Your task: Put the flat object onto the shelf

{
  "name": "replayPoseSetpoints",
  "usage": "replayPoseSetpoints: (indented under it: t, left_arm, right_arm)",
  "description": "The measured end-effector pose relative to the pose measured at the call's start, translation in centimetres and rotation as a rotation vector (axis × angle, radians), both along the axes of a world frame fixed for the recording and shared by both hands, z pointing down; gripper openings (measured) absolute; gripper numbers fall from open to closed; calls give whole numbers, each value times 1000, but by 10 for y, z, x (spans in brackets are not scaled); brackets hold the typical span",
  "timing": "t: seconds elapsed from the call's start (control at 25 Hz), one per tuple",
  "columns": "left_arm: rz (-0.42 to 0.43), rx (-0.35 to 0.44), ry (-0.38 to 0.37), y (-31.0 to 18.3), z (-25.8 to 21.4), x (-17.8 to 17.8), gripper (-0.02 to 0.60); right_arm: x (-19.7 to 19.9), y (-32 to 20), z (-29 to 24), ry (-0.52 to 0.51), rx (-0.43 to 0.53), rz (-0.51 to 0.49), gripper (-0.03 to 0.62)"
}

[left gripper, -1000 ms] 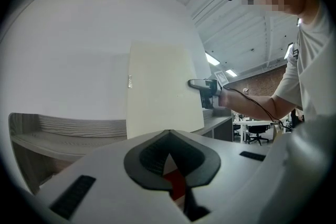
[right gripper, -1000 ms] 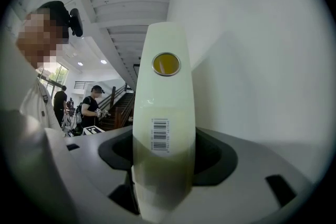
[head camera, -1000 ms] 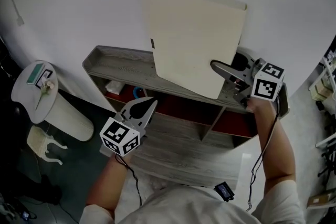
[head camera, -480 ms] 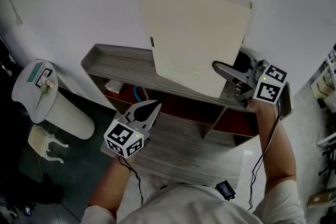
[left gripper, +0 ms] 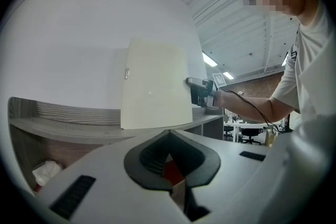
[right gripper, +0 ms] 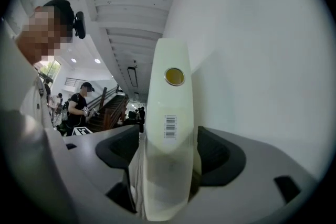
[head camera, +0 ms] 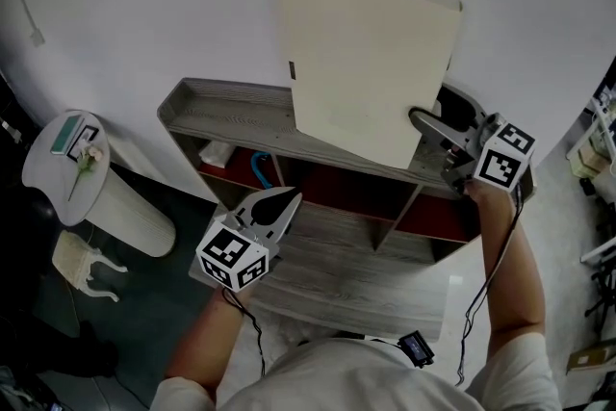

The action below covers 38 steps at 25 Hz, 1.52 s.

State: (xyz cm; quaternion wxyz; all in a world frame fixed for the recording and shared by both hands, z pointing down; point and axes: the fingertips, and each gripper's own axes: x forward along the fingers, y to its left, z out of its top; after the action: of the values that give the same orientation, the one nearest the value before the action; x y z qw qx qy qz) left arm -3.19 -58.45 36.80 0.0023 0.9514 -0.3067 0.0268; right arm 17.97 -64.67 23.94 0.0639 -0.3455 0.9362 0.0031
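Jaws apart on the right gripper (head camera: 425,123), just opened wider, with the lower right edge of the panel (head camera: 371,63) between them and the pads seemingly off it. Jaws together on the left gripper (head camera: 285,198), empty, level before the shelf (head camera: 226,115). Panel upright on the shelf's top board, toward its right end, leaning back on the wall. Probably stiff, light for its spread, and smooth-skinned, so apt to slide at the foot or tip forward. Best taken low on a narrow side edge, squarely across the thickness, with a flat steadying push on the face if needed.
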Motion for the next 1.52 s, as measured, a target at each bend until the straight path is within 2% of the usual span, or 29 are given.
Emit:
replayPoseSetpoints:
  t: [0.32,0.6,0.72,0.96,1.28,1.52]
  left_arm:
    - [40,-10,14,30,6,-16,15]
    - [78,-3,20,60,8,-33,15]
    - [102,-11,33,75,11,-41,15]
    - [142,-27,57,106,19,-59,14]
    - [177,-42,49,136,43,-69,15]
    - [190,-58,60,158,56,-58,14]
  right_arm:
    - [13,52,29,28,4,157,324]
    - [-19,107,67,78,-9,229,324]
    - [-38,132,81,100,18,273,321]
    - [-74,184,101,117,70,361,219]
    - [-100,239,151,93,-14,410,94]
    - [-98,274,173,91,-56,423,38]
